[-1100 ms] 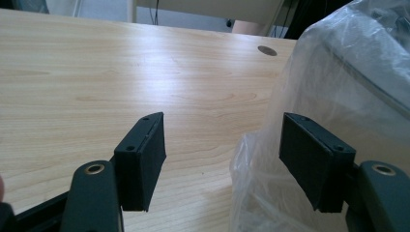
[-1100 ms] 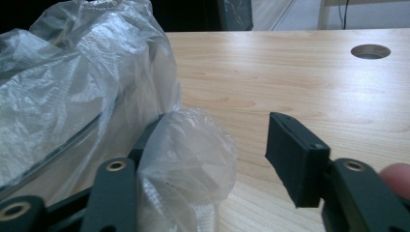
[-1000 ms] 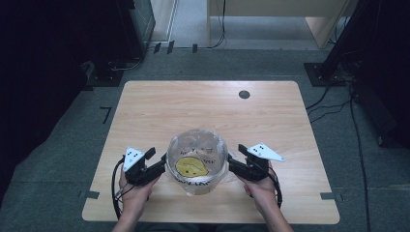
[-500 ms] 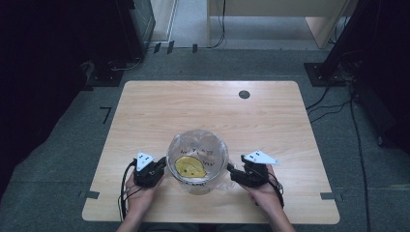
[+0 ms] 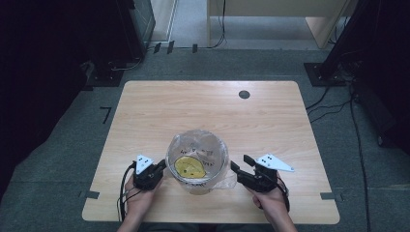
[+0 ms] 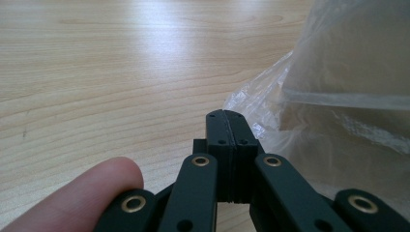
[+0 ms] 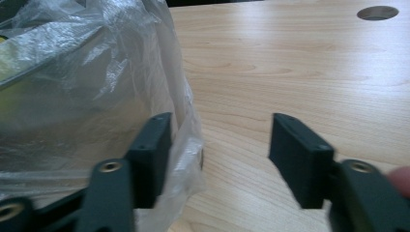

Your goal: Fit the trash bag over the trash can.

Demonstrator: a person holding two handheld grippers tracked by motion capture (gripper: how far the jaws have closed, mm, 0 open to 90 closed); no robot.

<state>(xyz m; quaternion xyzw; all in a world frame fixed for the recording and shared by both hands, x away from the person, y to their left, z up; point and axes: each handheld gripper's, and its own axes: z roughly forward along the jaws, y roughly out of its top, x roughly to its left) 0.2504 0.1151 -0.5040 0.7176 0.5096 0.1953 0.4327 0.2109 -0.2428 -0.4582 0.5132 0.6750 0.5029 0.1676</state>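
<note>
Bucket (image 5: 197, 162): near middle of the table (image 5: 208, 111), lined with a clear plastic bag (image 5: 225, 181); a yellow object (image 5: 188, 166) inside, too blurred to identify; the bucket's base is hidden by bag folds. Your left gripper (image 6: 226, 121): jaws pressed together, just beside the bag, nothing visibly between them; your right gripper (image 7: 220, 145): jaws wide, one against the bag's loose edge. Table: pale wood, a round hole (image 5: 244, 94) far right; floor (image 5: 72, 145): grey carpet, cables (image 5: 333, 104) at right.
</note>
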